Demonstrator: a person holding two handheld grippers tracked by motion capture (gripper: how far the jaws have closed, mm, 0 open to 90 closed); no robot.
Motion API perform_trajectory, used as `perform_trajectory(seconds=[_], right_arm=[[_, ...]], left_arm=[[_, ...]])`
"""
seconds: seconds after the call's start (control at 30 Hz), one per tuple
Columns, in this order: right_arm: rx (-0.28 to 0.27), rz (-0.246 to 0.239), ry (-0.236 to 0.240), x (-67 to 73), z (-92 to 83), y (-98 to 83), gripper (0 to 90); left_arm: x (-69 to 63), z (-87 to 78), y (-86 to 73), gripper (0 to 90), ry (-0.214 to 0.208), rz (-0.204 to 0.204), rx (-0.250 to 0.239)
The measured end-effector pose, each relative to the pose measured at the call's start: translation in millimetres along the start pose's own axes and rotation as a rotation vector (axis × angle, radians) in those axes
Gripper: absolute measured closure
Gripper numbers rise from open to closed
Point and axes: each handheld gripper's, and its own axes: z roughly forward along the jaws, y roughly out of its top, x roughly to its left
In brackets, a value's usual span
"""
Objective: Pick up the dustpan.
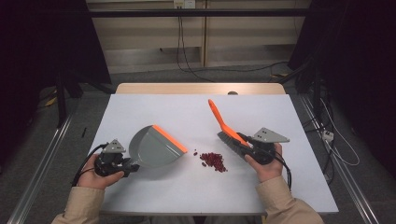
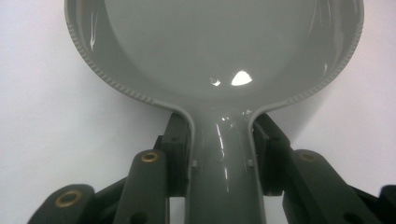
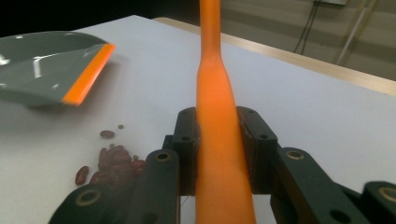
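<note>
Left gripper (image 1: pixel 122 164) is clamped on the neck of the grey dustpan (image 1: pixel 156 147), light stiff glossy plastic lying on the white table (image 1: pixel 154 186), orange lip facing the beans (image 1: pixel 214 161). Right gripper (image 1: pixel 243 142) is closed on the orange brush (image 1: pixel 223 125) just above its bristles; it looks light and rigid. The beans, small, hard and likely to roll, lie between pan and brush with nothing in the way; cables (image 1: pixel 187 56) lie on the floor beyond the table.
</note>
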Motion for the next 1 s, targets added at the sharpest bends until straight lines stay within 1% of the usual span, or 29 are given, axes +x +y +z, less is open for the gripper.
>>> perform_trajectory(seconds=[0.03, 0.1, 0.13, 0.2, 0.23, 0.3, 0.33, 0.4, 0.5, 0.53, 0.57, 0.6, 0.63, 0.67, 0.7, 0.73, 0.77, 0.8, 0.83, 0.87, 0.9, 0.93, 0.97, 1.0], right_arm=[[0.004, -0.003, -0.018, 2.3, 0.3, -0.1, 71.1], [0.012, -0.008, -0.051, 7.1, 1.6, -0.7, 71.2], [0.010, -0.007, -0.065, 9.7, 2.8, -1.4, 71.2], [0.012, -0.017, -0.081, 14.6, 5.3, -2.4, 71.2], [0.014, -0.021, -0.092, 16.9, 6.5, -2.5, 71.2], [0.017, -0.029, -0.097, 20.3, 8.6, -2.9, 71.2], [0.023, -0.045, -0.104, 21.8, 9.6, -3.1, 71.2], [0.034, -0.061, -0.124, 25.2, 11.2, -4.4, 71.1], [0.051, -0.084, -0.141, 29.5, 13.3, -8.3, 71.2], [0.055, -0.093, -0.141, 30.9, 14.0, -10.0, 71.2], [0.047, -0.101, -0.142, 32.8, 14.1, -11.0, 71.1], [0.049, -0.110, -0.148, 35.0, 14.0, -11.1, 71.2], [0.052, -0.114, -0.149, 37.0, 14.0, -11.2, 71.2], [0.051, -0.119, -0.154, 39.1, 14.0, -11.8, 71.2], [0.049, -0.119, -0.155, 41.0, 14.3, -12.6, 71.2], [0.050, -0.118, -0.153, 43.0, 14.5, -12.9, 71.1], [0.054, -0.118, -0.154, 45.3, 14.8, -13.0, 71.1], [0.055, -0.115, -0.148, 46.9, 15.2, -13.3, 71.1], [0.053, -0.110, -0.148, 48.2, 15.4, -13.8, 71.1], [0.051, -0.103, -0.151, 49.0, 15.9, -14.0, 71.0], [0.052, -0.092, -0.152, 49.8, 16.0, -13.7, 71.0], [0.052, -0.082, -0.148, 50.1, 16.2, -13.6, 71.0], [0.050, -0.075, -0.148, 50.4, 16.4, -13.8, 71.0], [0.051, -0.074, -0.150, 51.0, 16.6, -13.6, 71.0]], left_arm=[[-2.6, 0.7, 0.0, 63.3, -0.020, 0.013, 0.005], [-8.9, 3.6, 0.2, 63.2, -0.038, 0.042, 0.015], [-12.1, 5.7, 0.4, 63.2, -0.060, 0.057, 0.029], [-18.7, 10.4, 1.8, 63.2, -0.079, 0.089, 0.042], [-22.7, 13.2, 2.7, 63.2, -0.090, 0.095, 0.045], [-28.4, 17.4, 5.5, 63.1, -0.112, 0.117, 0.058], [-30.9, 19.8, 6.7, 63.1, -0.120, 0.123, 0.063], [-35.2, 23.8, 8.7, 63.1, -0.122, 0.136, 0.065], [-40.1, 27.0, 10.6, 63.1, -0.131, 0.164, 0.068], [-41.4, 27.6, 10.8, 63.1, -0.133, 0.167, 0.070], [-41.6, 27.8, 11.2, 63.1, -0.135, 0.191, 0.085], [-43.0, 29.0, 10.8, 63.1, -0.136, 0.183, 0.078], [-43.0, 29.5, 11.0, 63.1, -0.138, 0.194, 0.092], [-43.0, 30.7, 11.0, 63.1, -0.139, 0.202, 0.094], [-41.8, 30.5, 11.6, 63.1, -0.136, 0.227, 0.115], [-42.5, 31.6, 11.5, 63.1, -0.138, 0.226, 0.114], [-44.4, 32.8, 11.0, 63.1, -0.141, 0.203, 0.097], [-43.8, 32.6, 12.1, 63.1, -0.142, 0.229, 0.111], [-45.9, 33.8, 11.9, 63.0, -0.145, 0.209, 0.099], [-45.0, 33.4, 13.3, 63.0, -0.150, 0.236, 0.120], [-46.4, 34.8, 13.6, 63.0, -0.151, 0.233, 0.113], [-47.7, 36.0, 14.2, 63.0, -0.156, 0.233, 0.117], [-49.5, 37.2, 14.3, 63.1, -0.163, 0.215, 0.109], [-50.6, 38.4, 14.8, 63.0, -0.159, 0.215, 0.109]])
